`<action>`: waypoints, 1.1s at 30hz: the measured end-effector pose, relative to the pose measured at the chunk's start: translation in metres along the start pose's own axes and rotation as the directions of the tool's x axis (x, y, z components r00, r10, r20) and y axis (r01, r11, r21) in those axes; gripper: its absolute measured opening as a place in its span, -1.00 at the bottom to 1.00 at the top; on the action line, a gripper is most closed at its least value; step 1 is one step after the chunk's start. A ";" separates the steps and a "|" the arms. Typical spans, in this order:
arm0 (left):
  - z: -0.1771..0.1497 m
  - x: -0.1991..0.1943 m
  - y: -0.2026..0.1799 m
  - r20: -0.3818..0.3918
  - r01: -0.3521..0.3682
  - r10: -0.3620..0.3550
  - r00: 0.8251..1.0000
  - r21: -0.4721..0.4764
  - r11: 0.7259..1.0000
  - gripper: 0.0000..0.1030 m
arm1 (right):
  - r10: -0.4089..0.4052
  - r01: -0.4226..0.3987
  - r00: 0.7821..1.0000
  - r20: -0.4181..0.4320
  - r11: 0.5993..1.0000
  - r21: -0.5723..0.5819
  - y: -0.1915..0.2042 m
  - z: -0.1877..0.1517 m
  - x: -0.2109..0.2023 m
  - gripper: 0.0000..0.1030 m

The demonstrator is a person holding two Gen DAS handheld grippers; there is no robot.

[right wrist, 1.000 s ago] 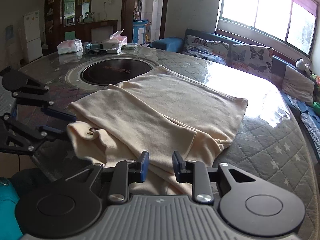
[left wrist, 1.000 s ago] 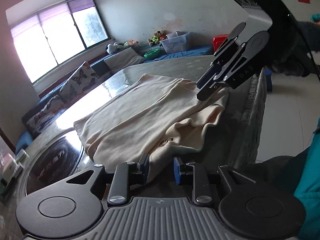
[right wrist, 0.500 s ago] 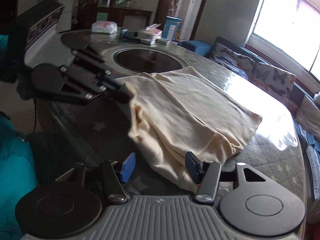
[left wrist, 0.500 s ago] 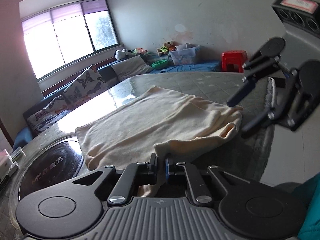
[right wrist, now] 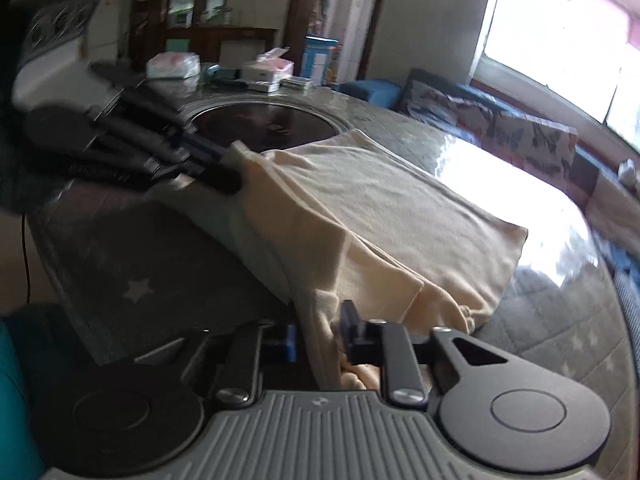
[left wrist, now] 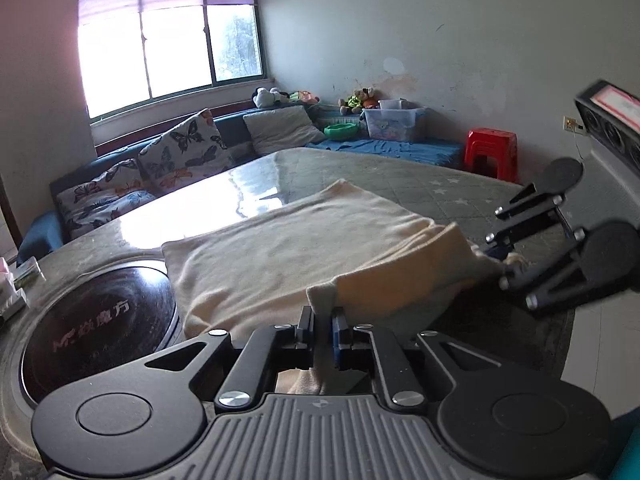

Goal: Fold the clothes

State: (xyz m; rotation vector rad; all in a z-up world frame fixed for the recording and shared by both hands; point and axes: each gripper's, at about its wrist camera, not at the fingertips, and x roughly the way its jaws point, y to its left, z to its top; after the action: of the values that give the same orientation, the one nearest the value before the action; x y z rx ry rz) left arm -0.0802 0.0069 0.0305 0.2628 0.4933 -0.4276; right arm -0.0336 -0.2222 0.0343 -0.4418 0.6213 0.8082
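While the cream garment (left wrist: 288, 256) lies on the bench (left wrist: 460, 192), the left gripper (left wrist: 322, 326) pinches its near edge and the right gripper (right wrist: 318, 338) pinches another edge. Far back, a clear plastic box (left wrist: 394, 124) holds something too small to tell.

The garment (left wrist: 296, 256) is spread on the worktop (left wrist: 440, 184), with the round inset plate (left wrist: 92, 320) just to its left. Its near edge is raised off the worktop between the left tool (left wrist: 322, 328) and the right tool (left wrist: 505, 258). Behind the worktop a sofa (left wrist: 132, 184) is set under the window (left wrist: 168, 44), and a stool (left wrist: 491, 152) is placed to the right.
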 end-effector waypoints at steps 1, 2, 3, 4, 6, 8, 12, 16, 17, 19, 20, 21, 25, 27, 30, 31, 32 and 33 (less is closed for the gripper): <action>-0.003 -0.004 -0.002 0.002 -0.005 0.005 1.000 0.014 1.000 -0.60 | 0.015 -0.015 1.000 0.003 0.999 0.045 -0.005 0.003 -0.001 -0.73; -0.007 -0.008 -0.004 0.002 -0.012 0.012 1.000 0.029 0.999 -0.56 | 0.020 -0.020 1.000 0.009 0.997 0.068 -0.009 0.006 -0.001 -0.74; -0.010 -0.011 -0.005 -0.002 -0.018 0.018 1.000 0.043 0.999 -0.56 | 0.025 -0.026 1.000 0.015 0.995 0.091 -0.012 0.009 -0.002 -0.75; -0.013 -0.013 -0.007 -0.007 -0.024 0.025 1.000 0.056 0.998 -0.56 | 0.034 -0.036 0.999 0.021 0.993 0.112 -0.016 0.011 -0.003 -0.76; -0.020 -0.017 -0.009 -0.014 -0.042 0.043 0.999 0.083 0.996 -0.49 | 0.043 -0.047 0.999 0.030 0.989 0.144 -0.023 0.017 -0.003 -0.77; -0.026 -0.018 -0.011 -0.017 -0.062 0.065 0.998 0.113 0.992 -0.35 | 0.039 -0.044 0.999 0.037 0.988 0.149 -0.025 0.021 -0.002 -0.78; -0.034 -0.018 -0.015 -0.017 -0.089 0.094 0.995 0.172 0.981 -0.38 | 0.030 -0.038 0.998 0.053 0.986 0.159 -0.029 0.028 0.000 -0.78; -0.038 -0.012 -0.017 -0.013 -0.117 0.122 0.992 0.199 0.973 -0.79 | 0.009 -0.018 0.998 0.055 0.985 0.172 -0.029 0.026 0.004 -0.82; -0.037 -0.013 -0.017 -0.006 -0.123 0.127 0.992 0.191 0.974 -0.84 | 0.005 -0.015 0.998 0.061 0.985 0.174 -0.027 0.025 0.002 -0.83; -0.033 -0.021 -0.016 0.019 -0.127 0.125 0.992 0.171 0.977 -0.87 | -0.004 -0.009 0.997 0.072 0.984 0.179 -0.023 0.022 -0.003 -0.85; -0.030 -0.026 -0.016 0.028 -0.122 0.119 0.993 0.156 0.980 -0.89 | -0.008 -0.006 0.997 0.078 0.983 0.181 -0.021 0.021 -0.006 -0.86; -0.028 -0.032 -0.016 0.034 -0.113 0.109 0.993 0.141 0.984 -0.89 | -0.012 -0.003 0.996 0.083 0.983 0.183 -0.020 0.019 -0.009 -0.86; -0.023 -0.059 -0.022 0.047 -0.077 0.071 0.996 0.133 0.988 -0.90 | -0.004 -0.014 0.994 0.109 0.986 0.163 -0.012 0.017 -0.032 -0.86; -0.023 -0.075 -0.027 0.039 -0.043 0.038 0.999 0.128 0.991 -0.90 | 0.017 -0.034 0.994 0.111 0.989 0.145 -0.007 0.015 -0.045 -0.86; -0.026 -0.097 -0.033 0.029 -0.002 -0.001 1.000 0.113 0.994 -0.89 | 0.059 -0.070 0.994 0.094 0.991 0.118 0.003 0.009 -0.065 -0.86; -0.026 -0.101 -0.034 0.024 0.005 -0.008 1.000 0.105 0.995 -0.89 | 0.069 -0.078 0.994 0.086 0.990 0.114 0.006 0.009 -0.070 -0.86; -0.026 -0.102 -0.034 0.020 0.006 -0.008 1.000 0.095 0.995 -0.89 | 0.078 -0.087 0.994 0.079 0.990 0.110 0.009 0.008 -0.075 -0.86; -0.024 -0.101 -0.033 0.023 0.003 -0.005 1.000 0.092 0.996 -0.89 | 0.087 -0.094 0.994 0.072 0.990 0.106 0.012 0.007 -0.079 -0.86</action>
State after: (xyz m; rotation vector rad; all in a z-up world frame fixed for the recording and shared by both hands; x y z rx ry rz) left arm -0.1855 0.0198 0.0566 0.3454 0.4517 -0.4575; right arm -0.0826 -0.2520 0.0902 -0.2875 0.6233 0.8675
